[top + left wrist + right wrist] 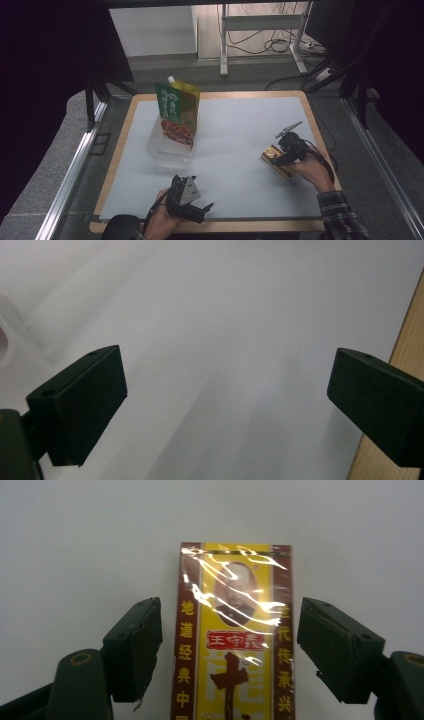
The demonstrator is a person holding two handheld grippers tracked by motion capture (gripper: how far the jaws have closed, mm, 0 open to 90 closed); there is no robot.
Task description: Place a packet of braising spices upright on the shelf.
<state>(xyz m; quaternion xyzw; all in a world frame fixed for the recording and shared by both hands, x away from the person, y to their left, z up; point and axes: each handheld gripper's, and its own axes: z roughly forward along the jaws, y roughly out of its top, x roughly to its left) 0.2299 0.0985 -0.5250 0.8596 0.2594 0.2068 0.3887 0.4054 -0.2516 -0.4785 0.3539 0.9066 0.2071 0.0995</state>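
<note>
Left gripper (200, 207): nearest the camera in the high view, at the near edge of the mat, held in the person's left hand (162, 222); grey three-cornered plate on top; jaws point right and stand wide apart.
Left gripper view: its two black jaws stand far apart over bare white mat, nothing between them; a strip of the wooden board edge (407, 340) shows at the right.
Right gripper (278, 156): at the right side of the mat, held in the right hand (312, 172), which comes from a plaid sleeve (342, 215); it points left toward the box.
Right jaws: open somewhat wider than the box; in the right gripper view the pads stand on either side of it with a thin gap at each side, so they do not press on it.
Box (235, 640): yellow and dark red, wrapped in shiny film, printed with a portrait and Chinese characters; lies flat on the mat between the right jaws, its long side along the gripper's line. In the high view it is the small box (275, 160) just beside the right gripper.
Pouch (177, 112): green and yellow, white cap on top, stands upright in a clear tub (167, 150) at the left far part of the mat, well apart from both grippers.
Mat (240, 150): white, covers a wooden board (117, 150).
Background: grey floor, metal frame legs and cables beyond the board.
</note>
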